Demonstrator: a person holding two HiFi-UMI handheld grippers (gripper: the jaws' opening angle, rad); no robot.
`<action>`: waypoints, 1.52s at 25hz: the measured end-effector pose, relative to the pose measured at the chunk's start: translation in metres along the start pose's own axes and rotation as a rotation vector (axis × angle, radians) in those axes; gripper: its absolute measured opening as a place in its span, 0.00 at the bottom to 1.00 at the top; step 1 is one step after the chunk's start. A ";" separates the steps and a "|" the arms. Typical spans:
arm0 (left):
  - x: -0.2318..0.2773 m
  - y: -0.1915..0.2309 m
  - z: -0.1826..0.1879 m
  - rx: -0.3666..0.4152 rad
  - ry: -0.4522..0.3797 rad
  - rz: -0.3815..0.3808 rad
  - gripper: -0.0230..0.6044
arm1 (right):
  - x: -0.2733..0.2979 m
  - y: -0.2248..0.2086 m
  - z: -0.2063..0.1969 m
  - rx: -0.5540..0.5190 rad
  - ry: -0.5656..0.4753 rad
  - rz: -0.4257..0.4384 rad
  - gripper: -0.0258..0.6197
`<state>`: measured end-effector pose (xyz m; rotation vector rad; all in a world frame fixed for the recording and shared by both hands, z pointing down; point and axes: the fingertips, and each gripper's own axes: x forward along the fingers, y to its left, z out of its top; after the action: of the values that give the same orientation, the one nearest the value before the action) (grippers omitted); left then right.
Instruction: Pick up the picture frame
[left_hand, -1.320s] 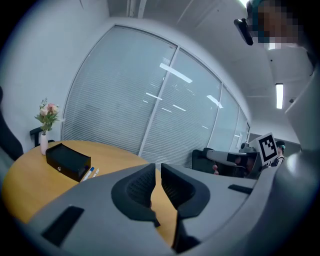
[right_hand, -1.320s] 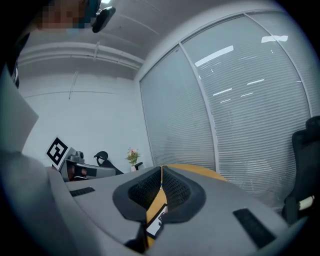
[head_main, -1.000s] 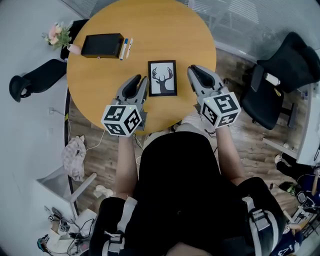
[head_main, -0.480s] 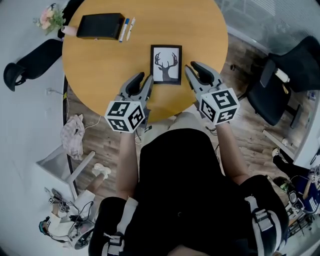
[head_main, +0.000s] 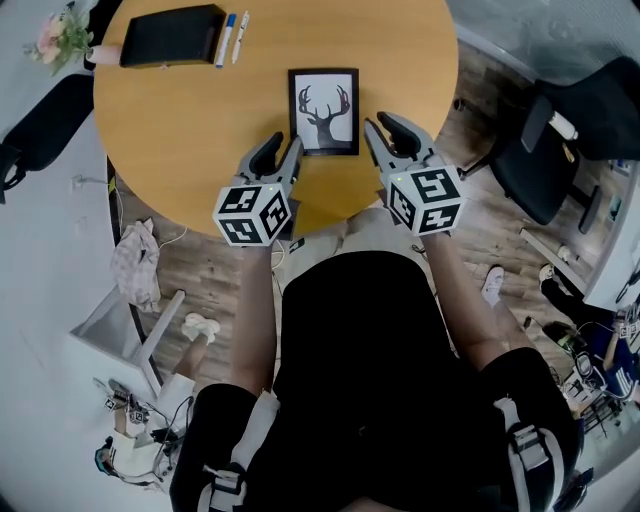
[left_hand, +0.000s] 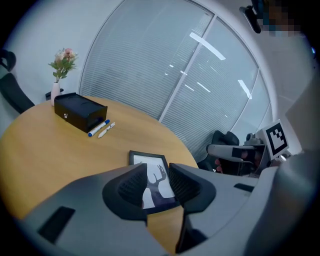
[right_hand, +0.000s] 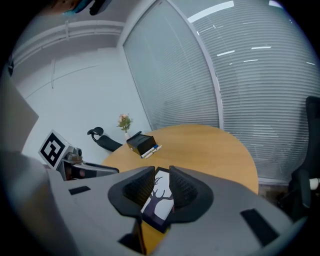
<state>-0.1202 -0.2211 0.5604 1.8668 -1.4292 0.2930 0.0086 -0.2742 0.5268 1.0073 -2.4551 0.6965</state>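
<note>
My left gripper (head_main: 280, 152) and right gripper (head_main: 379, 127) have come down low. Their jaws are opening and hold nothing. The picture frame (head_main: 323, 110) lies flat just past the fingertips, between both grippers. I think the grab comes next.

Round wooden tabletop (head_main: 180, 130) over a plank floor (head_main: 185, 275). Black box (head_main: 172, 36) at the far left of the tabletop. Two markers lie side by side just beside its right end, one blue-capped (head_main: 224, 27), one white (head_main: 240, 24). Small vase of pink flowers (head_main: 62, 35) past the box's left end. Black office chair (head_main: 600, 105) to the right, another (head_main: 45, 120) to the left. Crumpled cloth (head_main: 135, 265) on the floor. Slatted blinds (left_hand: 150, 65) behind.
</note>
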 end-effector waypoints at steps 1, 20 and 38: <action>0.005 0.005 -0.004 -0.006 0.011 0.005 0.24 | 0.004 -0.002 -0.005 -0.009 0.014 -0.013 0.20; 0.096 0.073 -0.050 0.048 0.174 0.047 0.28 | 0.094 -0.044 -0.097 0.054 0.233 -0.130 0.23; 0.120 0.086 -0.064 0.051 0.212 0.061 0.28 | 0.122 -0.058 -0.129 0.122 0.297 -0.149 0.23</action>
<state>-0.1395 -0.2736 0.7114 1.7763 -1.3459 0.5453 -0.0084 -0.3004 0.7110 1.0359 -2.0822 0.8849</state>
